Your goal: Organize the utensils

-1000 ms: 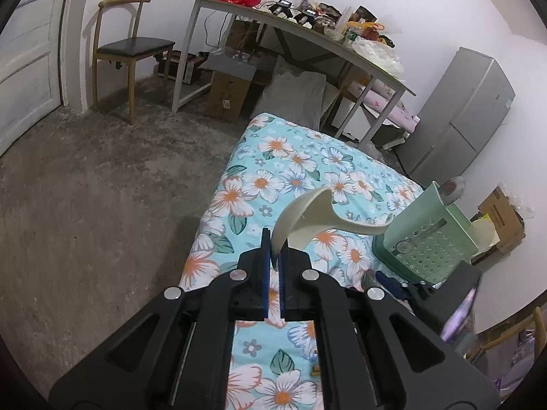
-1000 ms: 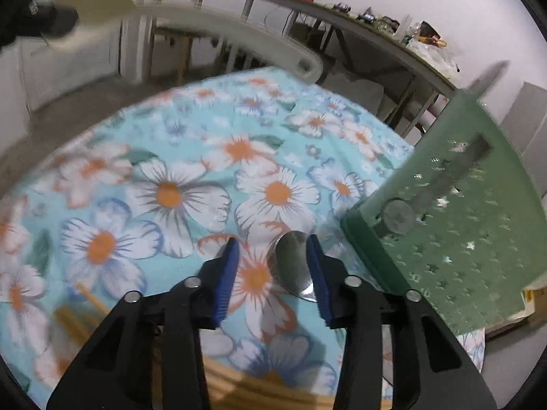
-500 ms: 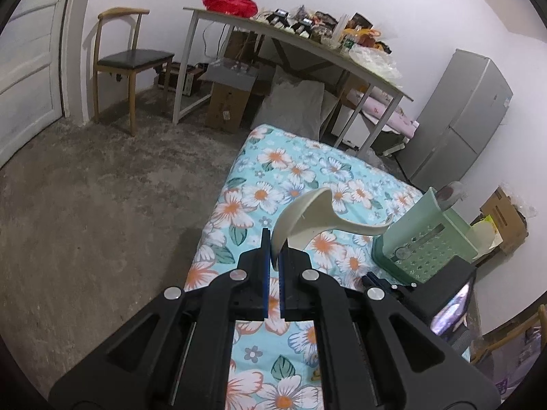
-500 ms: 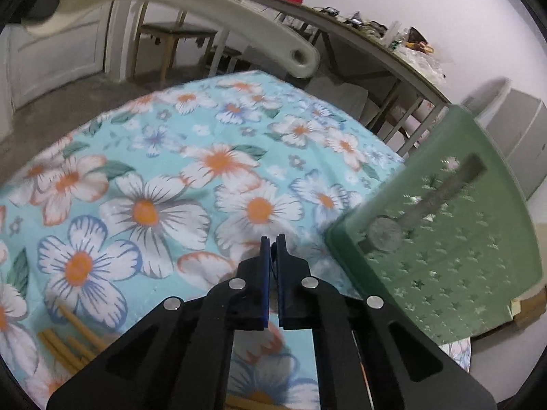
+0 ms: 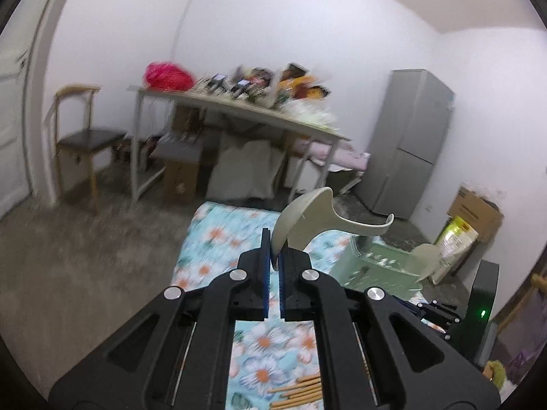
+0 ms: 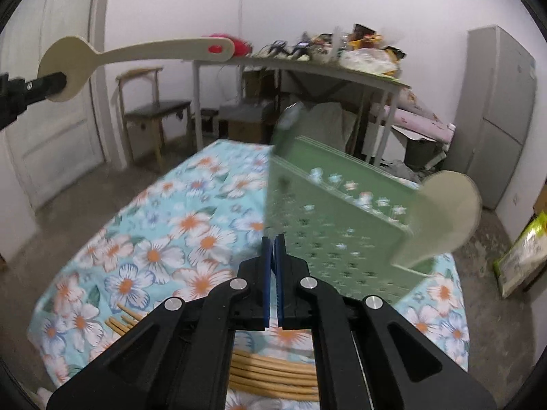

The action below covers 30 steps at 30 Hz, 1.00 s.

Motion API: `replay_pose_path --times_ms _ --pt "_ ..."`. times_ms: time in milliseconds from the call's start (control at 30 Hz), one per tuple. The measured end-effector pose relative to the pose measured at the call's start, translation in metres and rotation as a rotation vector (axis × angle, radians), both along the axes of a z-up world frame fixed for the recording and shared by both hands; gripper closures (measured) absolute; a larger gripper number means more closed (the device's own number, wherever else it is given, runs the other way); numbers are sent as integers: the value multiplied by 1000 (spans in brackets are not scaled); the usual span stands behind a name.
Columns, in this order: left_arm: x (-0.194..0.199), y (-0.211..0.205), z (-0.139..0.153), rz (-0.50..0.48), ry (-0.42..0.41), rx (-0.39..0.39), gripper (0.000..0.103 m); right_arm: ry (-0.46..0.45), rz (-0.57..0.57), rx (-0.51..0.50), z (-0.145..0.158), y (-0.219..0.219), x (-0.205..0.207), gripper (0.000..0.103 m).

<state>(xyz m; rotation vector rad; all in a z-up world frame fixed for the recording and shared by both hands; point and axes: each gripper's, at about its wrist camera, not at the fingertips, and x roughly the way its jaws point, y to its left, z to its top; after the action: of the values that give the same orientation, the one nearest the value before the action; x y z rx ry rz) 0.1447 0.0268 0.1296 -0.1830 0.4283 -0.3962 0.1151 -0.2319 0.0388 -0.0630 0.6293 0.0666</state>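
Left wrist view: left gripper (image 5: pixel 272 239) is closed tight on the cream spoon (image 5: pixel 307 218), pads nipping the rim of its bowl. From here the bowl stands on edge just past the fingertips. The handle sweeps off to the right in a shallow curve and ends above the green basket (image 5: pixel 376 270). I read the spoon as carried in the air, clear of the floral cloth (image 5: pixel 222 235) below it. The background is smeared, so I trust only the near things.

Right wrist view: the same spoon shows side-on at upper left. Its long axis runs close to level, bowl to the left at the black fingertips, the holed handle end pointing right toward the cluttered table (image 6: pixel 307 65) at the far wall.

Right gripper (image 6: pixel 272 242): jaws drawn together, blue pads almost meeting. I cannot make out anything between them. It hangs above the cloth, pointing at the near corner of the basket.

The basket sits on the cloth, its perforated wall facing me. A second cream spoon (image 6: pixel 441 215) stands at its right corner, broad end up, leaning right. A blurred rounded shape (image 6: pixel 289 119) shows above the left corner; I cannot tell what it is.

Chopsticks (image 6: pixel 273 372) lie flat on the cloth under the right gripper, running roughly across the view
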Motion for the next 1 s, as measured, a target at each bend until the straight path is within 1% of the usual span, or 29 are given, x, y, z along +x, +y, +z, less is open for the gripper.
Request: replay_pose_path --times_ms 133,200,300,400,567,600,667,767,833,900,967,1000 --pt "-2 -36 17 -44 -72 109 101 -24 -51 64 12 -26 -12 100" --pt "-4 -52 20 -57 -109 166 101 -29 -74 76 13 -37 -15 100" --pt "-9 -79 24 -77 -165 271 101 -37 -107 88 17 -51 -20 100" --pt "-8 -109 19 -94 -202 389 101 -40 -129 95 17 -60 -23 100" --pt "-7 -151 8 -89 -256 582 101 -50 -137 114 19 -68 -29 100" --pt "-8 -162 4 -82 -281 644 101 -51 -137 115 19 -69 -30 100" --pt "-12 -178 -1 -71 -332 739 101 -53 -137 118 19 -68 -30 100" --pt "-15 -198 -9 -58 -409 855 101 -56 -139 126 18 -70 -31 100" --pt "-17 -211 -12 -56 -436 911 101 -57 -142 126 18 -72 -32 100" --pt "-13 -222 -18 -64 -443 967 100 -57 -143 132 17 -74 -32 100" --pt "-10 -232 -21 -78 -429 996 100 -56 -144 141 17 -76 -32 100" --pt "-7 -235 -22 -88 -420 997 97 -56 -145 147 18 -78 -33 100"
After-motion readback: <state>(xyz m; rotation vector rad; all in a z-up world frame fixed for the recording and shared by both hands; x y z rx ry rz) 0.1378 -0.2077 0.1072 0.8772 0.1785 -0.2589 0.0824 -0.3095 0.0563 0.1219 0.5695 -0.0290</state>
